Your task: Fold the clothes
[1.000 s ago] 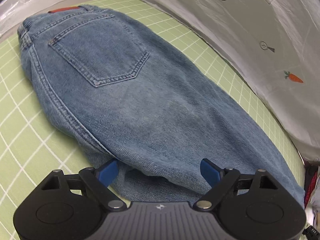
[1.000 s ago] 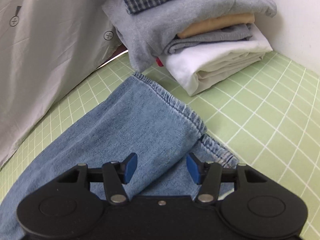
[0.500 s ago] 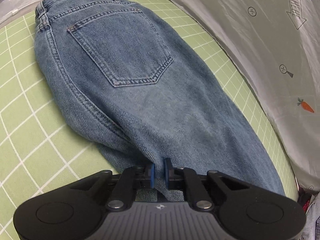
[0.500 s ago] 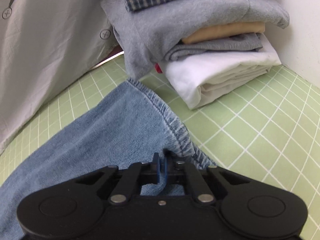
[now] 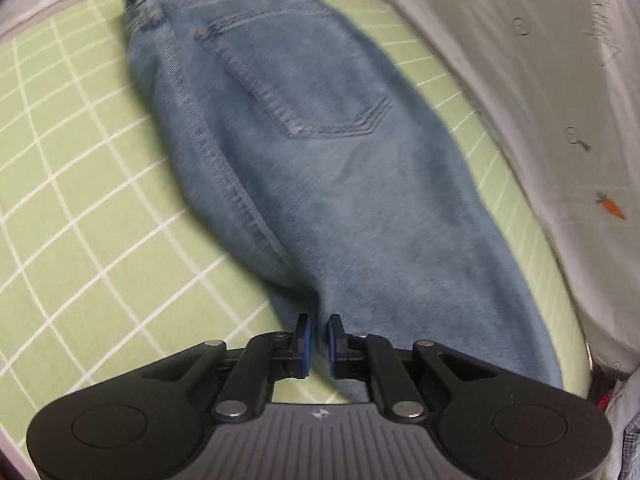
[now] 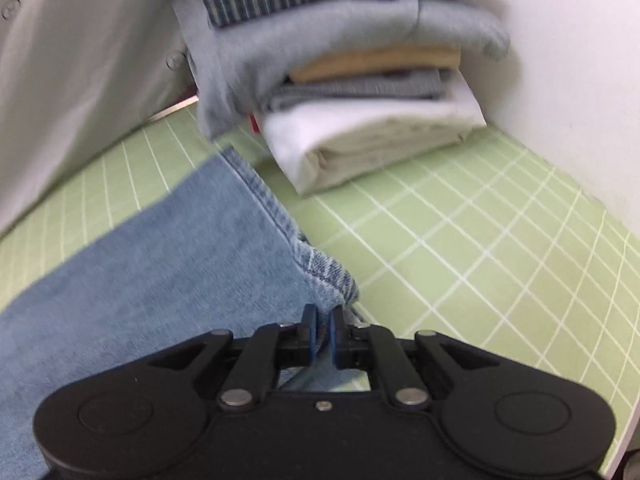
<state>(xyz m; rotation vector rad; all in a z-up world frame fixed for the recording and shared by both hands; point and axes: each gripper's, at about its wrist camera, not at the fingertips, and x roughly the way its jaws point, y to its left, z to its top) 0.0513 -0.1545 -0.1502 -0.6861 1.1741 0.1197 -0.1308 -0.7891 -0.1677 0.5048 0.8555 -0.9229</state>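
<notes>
A pair of blue jeans (image 5: 320,152) lies on the green grid mat (image 5: 72,208), back pocket up, waistband with a red label at the far end. My left gripper (image 5: 319,334) is shut on the near edge of the jeans, and denim runs up from between its blue pads. In the right wrist view the leg of the jeans (image 6: 160,264) stretches to the left, its stitched hem rising toward the gripper. My right gripper (image 6: 323,326) is shut on the hem corner, lifted slightly off the mat (image 6: 480,240).
A stack of folded clothes (image 6: 352,72) stands just beyond the hem, a checked shirt on top and a white piece at the bottom. A grey printed cover (image 5: 540,80) borders the mat on the right of the left view. A white wall (image 6: 568,80) rises behind the stack.
Both grippers were open a second ago and have closed on the jeans. Since then both have pulled the denim up, and the views are blurred by motion.
</notes>
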